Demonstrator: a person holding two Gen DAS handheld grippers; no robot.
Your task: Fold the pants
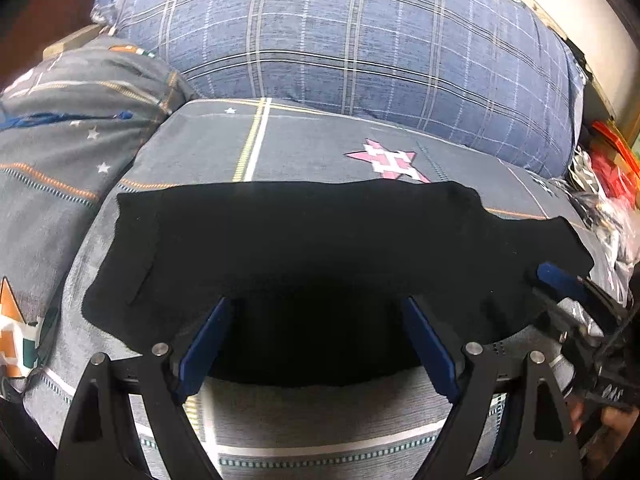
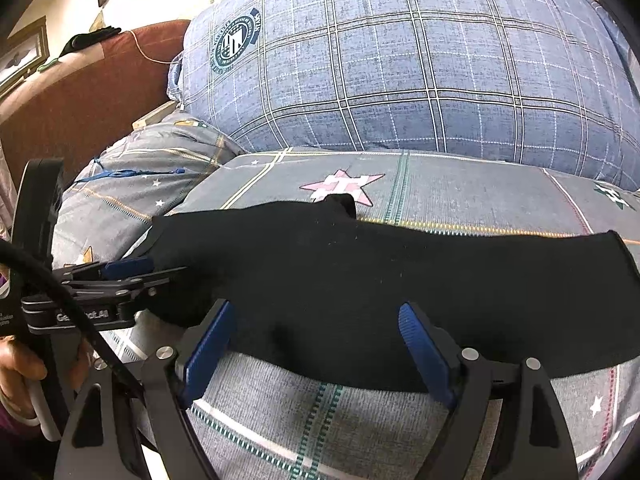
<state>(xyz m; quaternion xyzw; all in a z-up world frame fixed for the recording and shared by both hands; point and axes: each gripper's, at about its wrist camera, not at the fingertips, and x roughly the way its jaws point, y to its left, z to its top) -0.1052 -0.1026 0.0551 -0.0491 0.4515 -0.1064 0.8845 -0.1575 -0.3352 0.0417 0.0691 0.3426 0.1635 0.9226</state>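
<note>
The black pants (image 1: pixel 304 248) lie flat and folded across the grey patterned bed sheet (image 1: pixel 304 144); they also show in the right wrist view (image 2: pixel 360 280). My left gripper (image 1: pixel 316 312) is open, its blue pads over the near edge of the pants, nothing between them. My right gripper (image 2: pixel 316 316) is open too, its pads over the near edge of the pants further right. The right gripper shows at the right of the left wrist view (image 1: pixel 568 288). The left gripper shows at the left of the right wrist view (image 2: pixel 132 272).
A large blue plaid pillow (image 1: pixel 360 48) lies behind the pants. A bunched grey quilt (image 1: pixel 60 140) lies at the left. Red and silver clutter (image 1: pixel 612 176) sits at the right edge of the bed. A brown headboard (image 2: pixel 72 100) stands at the far left.
</note>
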